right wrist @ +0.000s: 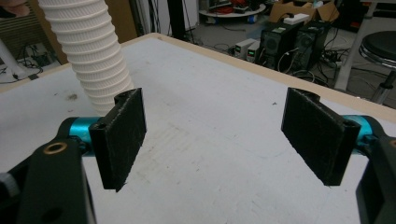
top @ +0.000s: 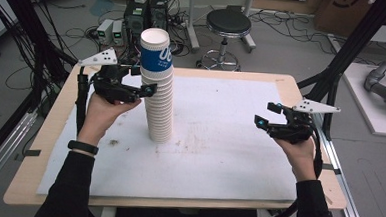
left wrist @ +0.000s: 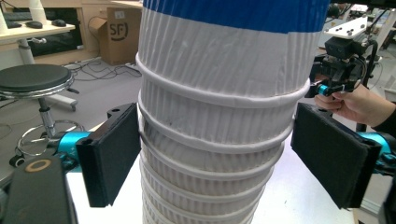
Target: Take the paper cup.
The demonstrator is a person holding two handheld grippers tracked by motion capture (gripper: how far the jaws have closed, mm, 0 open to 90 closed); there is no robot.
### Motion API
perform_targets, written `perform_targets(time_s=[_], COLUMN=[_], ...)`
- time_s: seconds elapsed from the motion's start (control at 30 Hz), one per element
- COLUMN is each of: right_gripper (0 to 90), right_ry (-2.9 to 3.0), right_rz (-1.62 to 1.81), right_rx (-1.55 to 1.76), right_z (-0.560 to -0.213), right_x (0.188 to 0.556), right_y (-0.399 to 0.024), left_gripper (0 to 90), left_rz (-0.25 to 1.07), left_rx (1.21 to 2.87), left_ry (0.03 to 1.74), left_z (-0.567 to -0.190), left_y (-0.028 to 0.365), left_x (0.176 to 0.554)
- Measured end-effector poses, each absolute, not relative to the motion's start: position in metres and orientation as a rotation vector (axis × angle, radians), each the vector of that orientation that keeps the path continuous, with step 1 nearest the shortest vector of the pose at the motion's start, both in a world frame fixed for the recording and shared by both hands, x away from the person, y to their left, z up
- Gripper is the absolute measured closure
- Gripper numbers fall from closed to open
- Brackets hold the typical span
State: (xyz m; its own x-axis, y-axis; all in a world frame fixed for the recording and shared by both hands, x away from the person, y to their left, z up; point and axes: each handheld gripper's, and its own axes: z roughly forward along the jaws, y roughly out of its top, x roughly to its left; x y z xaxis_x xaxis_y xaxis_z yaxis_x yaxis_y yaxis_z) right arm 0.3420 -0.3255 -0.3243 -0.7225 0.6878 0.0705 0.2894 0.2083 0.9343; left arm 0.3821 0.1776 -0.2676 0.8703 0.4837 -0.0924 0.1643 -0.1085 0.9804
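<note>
A tall stack of white ribbed paper cups (top: 161, 102) stands upright on the white mat (top: 228, 155), left of centre, and its top cup (top: 156, 54) carries a blue band. My left gripper (top: 143, 80) reaches in from the left near the top of the stack. In the left gripper view the stack (left wrist: 215, 116) sits between the two black pads (left wrist: 114, 154); the left pad brushes the rims and the right one stands a sliver off. My right gripper (top: 267, 115) hovers open over the mat's right side, nothing between its jaws (right wrist: 224, 135). The stack (right wrist: 88, 51) lies beyond its left pad.
The mat covers a wooden table (top: 60, 111). A black stool (top: 229, 23), computer cases (top: 146, 11) and loose cables stand on the floor behind the far edge. Black frame posts (top: 354, 42) rise at the right. The mat shows brown stains near the stack's base.
</note>
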Motion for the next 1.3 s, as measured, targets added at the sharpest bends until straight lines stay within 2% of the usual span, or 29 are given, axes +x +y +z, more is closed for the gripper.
perform_targets(time_s=[0.73,1.03,1.3], right_gripper=[21.9,21.7,21.5], right_ry=[2.229,2.23,2.268], right_rz=[1.542,1.625,1.689], right_rx=[0.831,0.758,0.634], right_z=[-0.321,-0.3,-0.264], right_x=[0.344,0.349,0.362], right_y=[-0.296,-0.273,-0.237], left_gripper=[10.1,10.2,10.4], left_rz=[0.268,0.269,0.268], left_rx=[1.686,1.683,1.683], left_ry=[0.477,0.479,0.476], left_z=[-0.269,-0.269,-0.269], left_y=[0.169,0.17,0.17], left_x=[0.393,0.393,0.393])
